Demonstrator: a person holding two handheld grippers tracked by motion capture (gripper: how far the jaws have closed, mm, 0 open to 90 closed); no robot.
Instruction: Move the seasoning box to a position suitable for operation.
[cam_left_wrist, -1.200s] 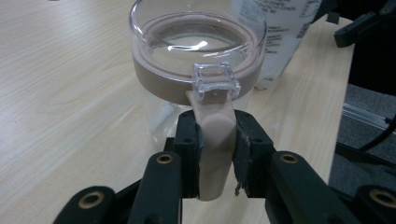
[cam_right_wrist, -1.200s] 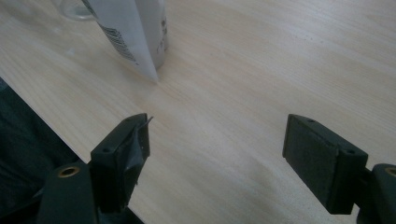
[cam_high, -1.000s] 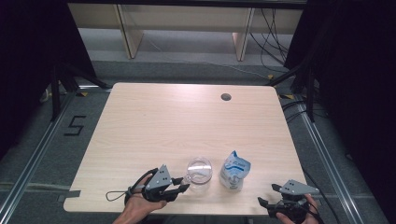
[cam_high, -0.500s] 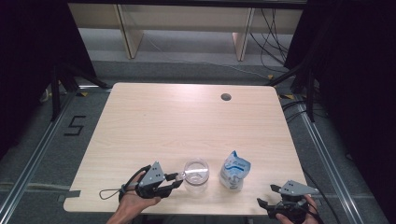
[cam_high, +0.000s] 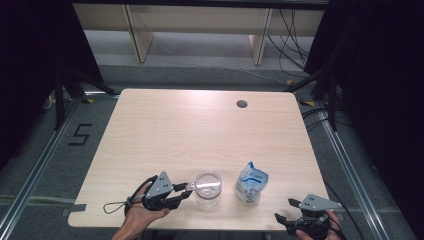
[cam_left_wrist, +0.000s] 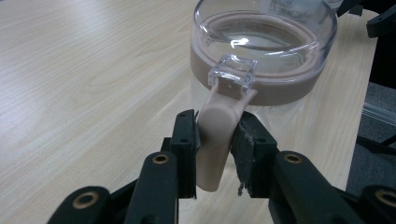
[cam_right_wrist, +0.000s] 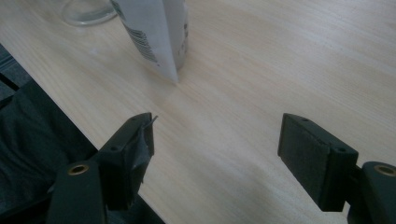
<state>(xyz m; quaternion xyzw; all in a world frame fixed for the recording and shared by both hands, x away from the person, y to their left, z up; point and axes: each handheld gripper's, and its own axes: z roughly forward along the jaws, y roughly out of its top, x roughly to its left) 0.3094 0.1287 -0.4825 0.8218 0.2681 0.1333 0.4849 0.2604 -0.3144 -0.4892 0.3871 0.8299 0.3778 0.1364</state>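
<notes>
High view: your left tongs (cam_high: 187, 192) sit at the near left of the table (cam_high: 200, 130), clamped on the beige latch (cam_left_wrist: 215, 135) of a clear glass jar (cam_high: 208, 187) standing near the table's front edge. Just right of the jar stands a white and blue pouch (cam_high: 251, 182). Your right tongs (cam_high: 282, 217) hover at the near right corner, spread wide with nothing between them.
</notes>
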